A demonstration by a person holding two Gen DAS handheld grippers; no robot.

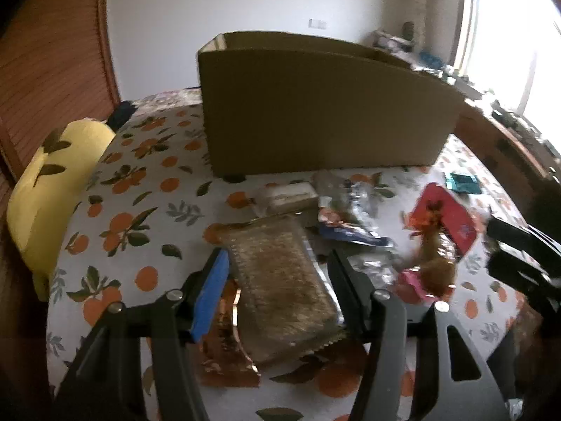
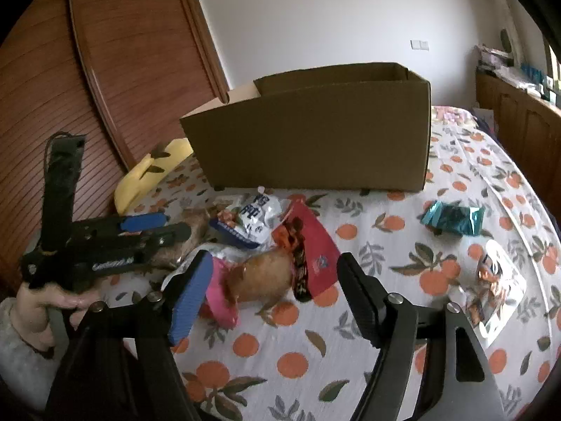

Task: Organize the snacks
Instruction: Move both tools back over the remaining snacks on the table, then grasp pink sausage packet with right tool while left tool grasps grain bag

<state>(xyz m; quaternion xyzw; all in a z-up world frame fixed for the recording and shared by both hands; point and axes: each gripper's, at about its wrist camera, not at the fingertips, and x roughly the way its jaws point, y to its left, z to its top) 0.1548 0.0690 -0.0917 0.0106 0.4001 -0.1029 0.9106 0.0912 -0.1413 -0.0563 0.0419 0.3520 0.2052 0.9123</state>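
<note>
Not much readable text here: the white and blue packet [image 2: 250,219] has big dark characters on it but they're too blurry to make out, and the other gripper's body has some white lettering I can't read either. Everything sits on a bedspread [image 2: 368,315] printed with oranges and leaves, in a room with a white wall, a reddish wooden slatted door and a bright window off to the side. The cardboard box [image 2: 315,144] is the landmark: it stands open-topped at the back, and the snack pile lies right in front of it. In that pile, a long brownish snack bar [image 1: 280,280] lies between the spread jaws of the left gripper [image 1: 278,273], not pinched. The right gripper [image 2: 275,277] is wide open too, with a clear-wrapped brown bun [image 2: 266,277] and a red packet [image 2: 315,249] between its fingers, near but untouched as far as I can tell. A teal packet [image 2: 452,219] lies off to the box's front right, and a clear bag [image 2: 491,287] sits nearer the camera. A yellow pillow [image 2: 150,175] is just left of the box.
</note>
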